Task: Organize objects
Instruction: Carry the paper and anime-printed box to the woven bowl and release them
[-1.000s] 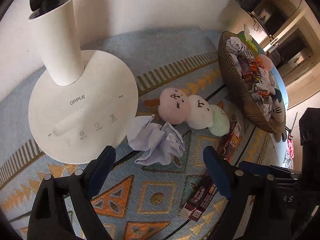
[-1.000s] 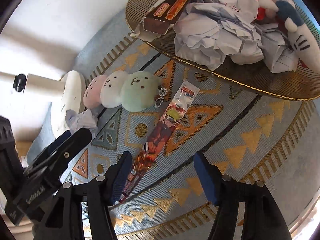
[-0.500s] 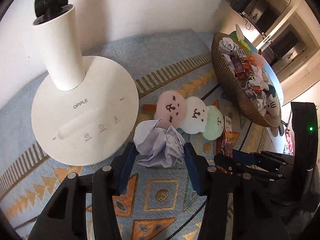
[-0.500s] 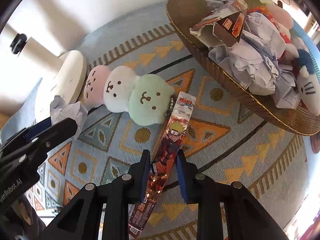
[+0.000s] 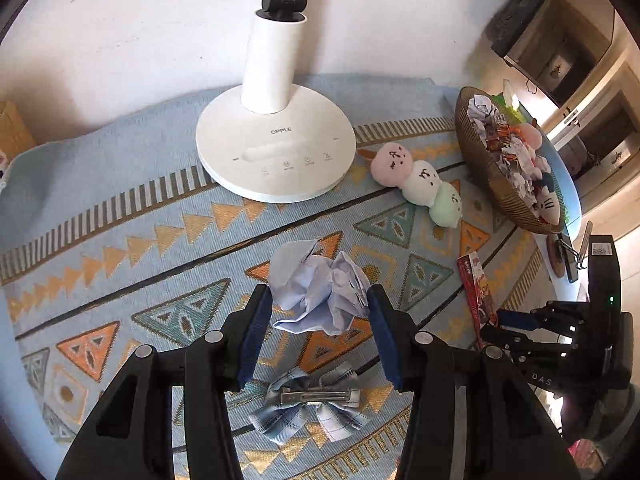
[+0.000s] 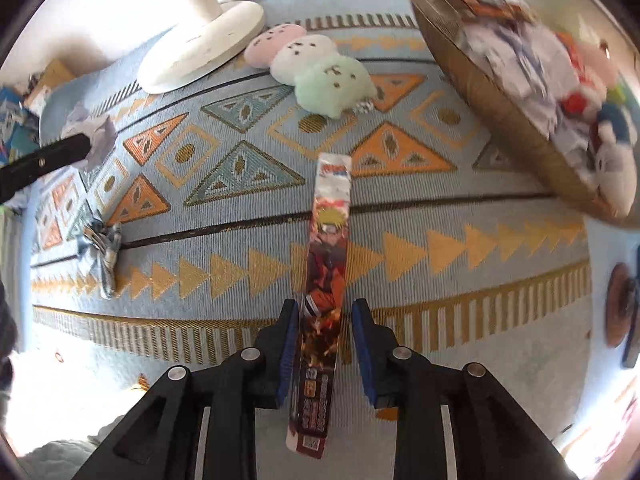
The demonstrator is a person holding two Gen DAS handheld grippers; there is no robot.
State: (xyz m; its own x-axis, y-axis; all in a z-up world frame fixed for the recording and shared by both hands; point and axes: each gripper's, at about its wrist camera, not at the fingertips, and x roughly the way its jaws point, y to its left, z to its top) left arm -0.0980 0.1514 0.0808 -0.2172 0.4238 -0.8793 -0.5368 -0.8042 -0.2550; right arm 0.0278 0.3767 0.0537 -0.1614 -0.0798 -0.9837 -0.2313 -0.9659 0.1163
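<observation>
Patterned rug on desk (image 5: 120, 216); left claw (image 5: 320, 316) grips crumpled paper (image 5: 318, 292), right claw (image 6: 325, 336) grips snack wrapper (image 6: 326, 272) lengthwise; basket (image 6: 492, 96) lies ahead-right, nearer right claw.

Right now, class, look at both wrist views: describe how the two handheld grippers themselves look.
The left gripper and right gripper match: black angular plastic arms with silver round pivot bolts, and jaws lined with dark blue pads. In the left wrist view the right gripper's body carries white lettering and a small green light.
</observation>
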